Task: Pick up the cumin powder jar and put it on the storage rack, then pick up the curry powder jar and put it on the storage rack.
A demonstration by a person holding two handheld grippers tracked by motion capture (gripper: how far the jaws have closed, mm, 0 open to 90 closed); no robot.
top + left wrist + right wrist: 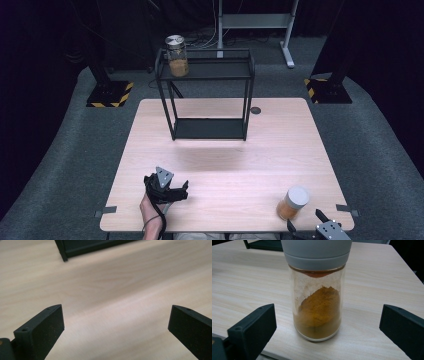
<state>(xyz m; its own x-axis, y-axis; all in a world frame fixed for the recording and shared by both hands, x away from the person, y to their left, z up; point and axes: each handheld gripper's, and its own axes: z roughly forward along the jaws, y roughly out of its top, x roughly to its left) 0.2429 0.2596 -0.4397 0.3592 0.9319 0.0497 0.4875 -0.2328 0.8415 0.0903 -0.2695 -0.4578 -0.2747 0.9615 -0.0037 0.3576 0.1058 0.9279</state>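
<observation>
A glass jar of orange-brown powder with a grey lid (292,203) (317,302) stands upright near the table's front right edge. My right gripper (309,223) (327,330) is open just in front of it, jaws wide on either side, not touching it. A second jar with a metal lid (177,56) stands on the top shelf of the black wire rack (248,70) at the back of the table. My left gripper (184,190) (115,325) hovers open over bare wood at the front left, holding nothing.
The rack's lower shelf (210,128) (95,245) is bare. A small round black grommet (255,110) sits in the tabletop to the right of the rack. Black stands with yellow-striped bases (110,94) flank the table on the floor.
</observation>
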